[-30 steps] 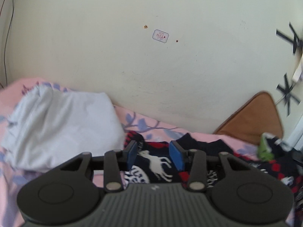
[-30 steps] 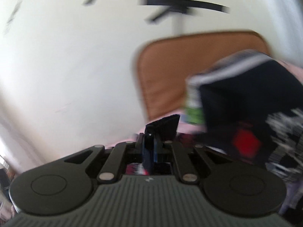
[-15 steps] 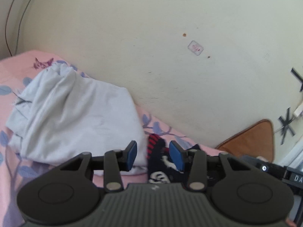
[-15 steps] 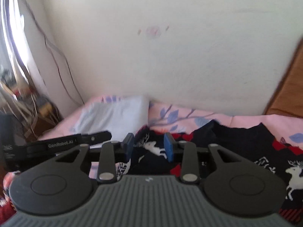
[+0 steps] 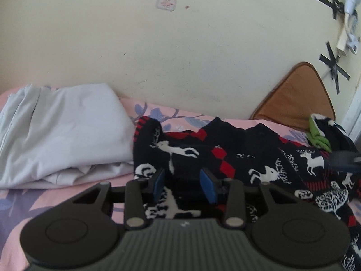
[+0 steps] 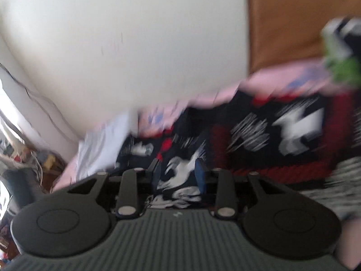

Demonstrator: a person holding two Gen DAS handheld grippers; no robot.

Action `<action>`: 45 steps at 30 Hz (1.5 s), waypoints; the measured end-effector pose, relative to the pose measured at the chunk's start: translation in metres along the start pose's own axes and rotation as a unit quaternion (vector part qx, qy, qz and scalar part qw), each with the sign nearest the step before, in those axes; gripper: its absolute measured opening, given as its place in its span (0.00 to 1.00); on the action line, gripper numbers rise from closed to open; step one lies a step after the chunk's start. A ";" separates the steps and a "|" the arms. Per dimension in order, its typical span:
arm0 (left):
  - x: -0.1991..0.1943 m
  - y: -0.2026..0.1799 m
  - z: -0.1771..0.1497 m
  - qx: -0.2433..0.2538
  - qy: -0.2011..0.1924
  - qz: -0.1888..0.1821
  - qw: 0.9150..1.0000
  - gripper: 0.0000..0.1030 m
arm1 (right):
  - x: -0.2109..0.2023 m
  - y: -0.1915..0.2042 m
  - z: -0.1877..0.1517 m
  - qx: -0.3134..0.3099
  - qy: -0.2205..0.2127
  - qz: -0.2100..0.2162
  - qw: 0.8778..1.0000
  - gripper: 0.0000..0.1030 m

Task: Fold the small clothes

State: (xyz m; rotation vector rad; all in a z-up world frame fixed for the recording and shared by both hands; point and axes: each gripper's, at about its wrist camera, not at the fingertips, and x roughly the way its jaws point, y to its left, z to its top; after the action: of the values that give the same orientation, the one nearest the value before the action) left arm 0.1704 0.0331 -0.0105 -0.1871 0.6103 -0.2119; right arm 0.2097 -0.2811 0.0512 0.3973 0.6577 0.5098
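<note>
Left claw [image 5: 183,185] hovering released over sweater [image 5: 237,158] on bed [image 5: 33,203]; white cloth [image 5: 63,133] lying at 10 o'clock. Right claw [image 6: 178,176] also released, view blurring.

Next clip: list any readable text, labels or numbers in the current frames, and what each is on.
No text can be read.
Small sticker on the wall: reddish print, too small to read.
Logo mark on the left claw body: a symbol, not letters.
Right wrist view: too blurred.
</note>
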 end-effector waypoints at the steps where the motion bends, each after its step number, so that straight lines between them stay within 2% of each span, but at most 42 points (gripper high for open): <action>1: 0.000 0.001 0.000 -0.006 0.000 -0.003 1.000 0.34 | -0.025 -0.006 0.001 -0.007 -0.024 -0.012 1.000 0.36; 3: 0.000 0.003 0.000 -0.010 -0.001 -0.004 1.000 0.34 | -0.084 -0.025 -0.004 -0.021 -0.077 -0.058 0.995 0.36; 5: 0.001 0.000 0.000 -0.005 -0.004 0.001 1.000 0.35 | -0.137 -0.048 -0.017 -0.021 -0.128 -0.121 0.984 0.40; 6: 0.000 -0.001 0.001 -0.001 -0.006 0.006 1.000 0.37 | -0.160 -0.059 -0.024 -0.015 -0.150 -0.159 0.976 0.42; 9: 0.001 -0.009 0.000 0.015 -0.009 0.027 0.999 0.37 | -0.212 -0.089 -0.047 0.004 -0.209 -0.280 0.937 0.57; 10: 0.000 -0.012 -0.001 0.021 -0.011 0.033 0.999 0.37 | -0.222 -0.098 -0.052 0.008 -0.219 -0.319 0.922 0.67; 11: -0.001 -0.014 -0.001 0.025 -0.013 0.037 0.999 0.37 | -0.227 -0.107 -0.057 0.016 -0.223 -0.344 0.912 0.71; 12: -0.002 -0.015 -0.002 0.028 -0.016 0.041 0.999 0.38 | -0.231 -0.118 -0.061 0.027 -0.222 -0.351 0.909 0.71; 16: -0.006 -0.015 -0.003 0.022 -0.024 0.049 0.998 0.38 | -0.213 -0.150 -0.062 0.071 -0.180 -0.298 0.935 0.69; 17: -0.008 -0.013 -0.004 0.017 -0.026 0.047 0.998 0.38 | -0.207 -0.152 -0.060 0.071 -0.171 -0.290 0.939 0.62; 18: -0.009 -0.011 -0.004 0.011 -0.029 0.044 0.999 0.38 | -0.197 -0.149 -0.056 0.067 -0.163 -0.286 0.942 0.53; 19: -0.010 -0.009 -0.004 0.004 -0.031 0.042 0.999 0.38 | -0.193 -0.146 -0.052 0.059 -0.153 -0.283 0.945 0.26; 20: -0.010 -0.007 -0.004 -0.003 -0.033 0.039 0.999 0.38 | -0.190 -0.142 -0.047 0.049 -0.136 -0.271 0.952 0.07; 22: -0.013 -0.002 -0.003 -0.016 -0.038 0.031 0.999 0.39 | -0.193 -0.127 -0.042 0.042 -0.111 -0.232 0.965 0.07; 24: -0.015 0.003 -0.003 -0.032 -0.039 0.029 0.998 0.39 | -0.202 -0.104 -0.031 0.051 -0.089 -0.161 0.982 0.07; 26: -0.017 0.008 -0.002 -0.050 -0.036 0.019 0.998 0.39 | -0.206 -0.075 -0.019 0.059 -0.073 -0.083 0.992 0.07; 29: -0.023 0.019 0.000 -0.086 -0.033 -0.029 0.995 0.39 | -0.189 -0.019 0.007 0.044 -0.056 0.011 0.997 0.07; 32: -0.031 0.032 0.003 -0.119 -0.042 -0.075 0.989 0.43 | -0.144 0.039 0.037 0.014 -0.029 0.060 0.998 0.07; 34: -0.034 0.039 0.005 -0.131 -0.045 -0.092 0.986 0.44 | -0.101 0.077 0.053 -0.017 -0.007 0.071 0.997 0.08; 36: -0.033 0.045 0.007 -0.139 -0.046 -0.098 0.984 0.47 | -0.049 0.110 0.060 -0.054 0.011 0.065 0.996 0.15; 38: -0.030 0.051 0.007 -0.153 -0.040 -0.102 0.982 0.48 | 0.003 0.134 0.063 -0.101 0.051 0.052 0.992 0.40; 39: -0.029 0.053 0.007 -0.163 -0.035 -0.107 0.980 0.48 | 0.020 0.140 0.063 -0.121 0.065 0.031 0.990 0.40; 40: -0.028 0.055 0.007 -0.170 -0.033 -0.113 0.978 0.49 | 0.026 0.141 0.066 -0.128 0.060 0.014 0.990 0.41; 43: -0.025 0.052 0.008 -0.165 -0.032 -0.114 0.979 0.53 | 0.009 0.114 0.073 -0.094 0.025 0.027 0.995 0.40; 45: -0.021 0.044 0.007 -0.149 -0.025 -0.111 0.982 0.54 | -0.011 0.077 0.072 -0.079 -0.009 -0.010 0.997 0.41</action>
State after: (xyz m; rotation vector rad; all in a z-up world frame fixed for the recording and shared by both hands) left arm 0.1641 0.0814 -0.0038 -0.5501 0.5683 -0.3290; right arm 0.2253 -0.2388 0.1468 0.2462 0.5992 0.5336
